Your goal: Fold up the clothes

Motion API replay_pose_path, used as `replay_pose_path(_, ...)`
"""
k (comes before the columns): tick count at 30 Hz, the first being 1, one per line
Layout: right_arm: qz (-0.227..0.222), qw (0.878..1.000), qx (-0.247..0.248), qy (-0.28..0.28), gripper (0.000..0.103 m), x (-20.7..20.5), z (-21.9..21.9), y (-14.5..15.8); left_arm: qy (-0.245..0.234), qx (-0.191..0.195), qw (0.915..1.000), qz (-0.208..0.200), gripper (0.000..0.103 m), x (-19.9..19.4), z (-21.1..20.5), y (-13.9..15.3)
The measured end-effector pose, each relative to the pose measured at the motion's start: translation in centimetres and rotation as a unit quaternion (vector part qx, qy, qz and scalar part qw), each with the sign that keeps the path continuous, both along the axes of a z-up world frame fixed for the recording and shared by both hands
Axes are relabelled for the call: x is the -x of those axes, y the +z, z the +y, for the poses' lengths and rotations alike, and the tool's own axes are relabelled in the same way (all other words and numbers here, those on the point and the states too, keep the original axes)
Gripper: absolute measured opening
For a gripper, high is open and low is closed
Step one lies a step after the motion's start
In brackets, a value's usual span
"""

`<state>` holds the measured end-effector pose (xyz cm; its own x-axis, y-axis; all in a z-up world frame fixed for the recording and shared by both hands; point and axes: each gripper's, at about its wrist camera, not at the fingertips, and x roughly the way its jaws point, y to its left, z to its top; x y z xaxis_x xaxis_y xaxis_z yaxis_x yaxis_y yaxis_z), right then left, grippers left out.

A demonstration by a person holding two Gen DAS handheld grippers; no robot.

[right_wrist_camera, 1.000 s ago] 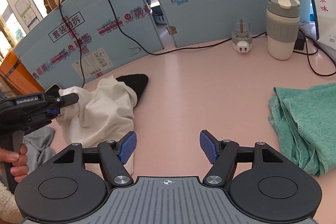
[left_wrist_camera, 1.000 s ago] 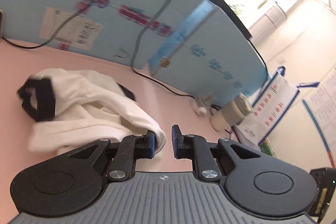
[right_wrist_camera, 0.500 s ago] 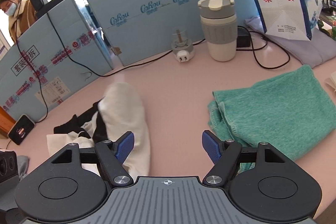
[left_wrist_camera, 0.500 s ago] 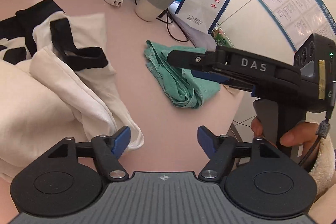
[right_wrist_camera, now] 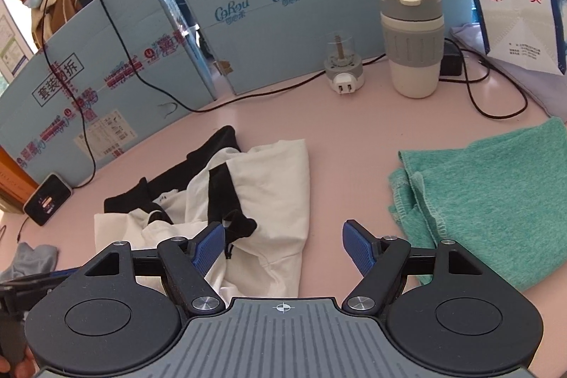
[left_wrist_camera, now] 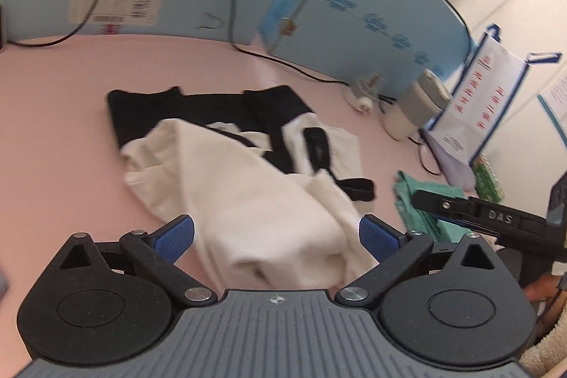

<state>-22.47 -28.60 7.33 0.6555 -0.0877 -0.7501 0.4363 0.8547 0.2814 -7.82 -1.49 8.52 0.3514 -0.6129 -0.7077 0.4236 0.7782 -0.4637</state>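
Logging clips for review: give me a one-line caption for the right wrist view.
Open right gripper over a crumpled white and black garment on a pink table, green towel to its right.

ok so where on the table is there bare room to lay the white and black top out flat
The widest bare patch of table lies between the white and black top and the blue boards. A narrower strip runs between the top and the green towel. The back right corner is crowded: cup, plug and cables.
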Motion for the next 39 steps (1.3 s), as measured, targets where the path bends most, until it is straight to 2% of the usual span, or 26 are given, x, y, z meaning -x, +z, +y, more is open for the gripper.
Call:
replay_pose_path(3,0.007,1.000,0.003,0.025,0.076,-1.2,0.6,-0.3,0.043,-0.015,0.9989,0.006,0.100,-0.9,2.1,-0.7)
replay_pose_path(8,0.014,0.997,0.024,0.075,0.076,-3.6,1.3,-0.4,0.055,-0.059,0.9968,-0.001,0.100,-2.6,3.1,-1.0)
replay_pose_path(11,0.017,0.993,0.043,0.111,0.078,-5.3,2.0,-0.2,0.065,-0.061,0.9960,-0.002,0.101,-3.9,3.6,-1.4)
replay_pose_path(18,-0.016,0.981,0.079,0.178,0.078,-9.3,2.9,0.8,0.103,-0.069,0.9920,-0.023,0.101,-7.7,3.1,-3.4)
replay_pose_path(22,-0.028,0.975,0.085,0.202,0.078,-12.5,1.8,0.1,0.110,-0.064,0.9915,-0.024,0.101,-8.7,2.5,-4.2)
replay_pose_path(25,-0.016,0.972,0.074,0.221,0.078,-14.9,0.8,-1.4,0.116,-0.061,0.9911,-0.026,0.096,-9.4,2.0,-4.8)
replay_pose_path(26,-0.010,0.971,0.071,0.227,0.077,-15.7,0.5,-2.0,0.118,-0.059,0.9909,-0.026,0.092,-9.7,1.8,-5.0)
replay_pose_path(28,0.016,0.969,0.077,0.234,0.076,-17.2,0.1,-3.5,0.122,-0.057,0.9906,-0.027,0.078,-10.2,1.5,-5.4)
replay_pose_path(29,0.026,0.969,0.077,0.235,0.073,-17.8,-0.1,-4.1,0.124,-0.055,0.9904,-0.027,0.065,-10.4,1.3,-5.6)
replay_pose_path(30,0.037,0.968,0.076,0.237,0.069,-18.3,-0.2,-4.7,0.128,-0.054,0.9901,-0.024,0.045,-10.5,1.1,-5.6)
replay_pose_path(32,0.055,0.968,0.060,0.237,0.059,-19.2,-0.6,-6.1,0.131,-0.070,0.9888,-0.018,0.023,-10.6,0.5,-5.6)
replay_pose_path(34,0.068,0.968,0.041,0.237,0.049,-19.7,-0.9,-7.1,0.123,-0.073,0.9896,-0.015,0.016,-10.8,0.1,-5.5)
replay_pose_path(35,0.072,0.969,0.028,0.236,0.039,-19.8,-1.0,-7.4,0.120,-0.074,0.9900,-0.014,0.014,-11.0,-0.1,-5.4)
replay_pose_path(37,0.071,0.970,0.023,0.232,0.033,-19.8,-1.0,-7.7,0.116,-0.075,0.9903,-0.013,0.012,-11.3,-0.3,-5.3)
replay_pose_path(39,0.066,0.971,0.025,0.230,0.020,-19.8,-0.9,-7.6,0.111,-0.077,0.9906,-0.019,0.011,-12.0,-0.4,-5.2)
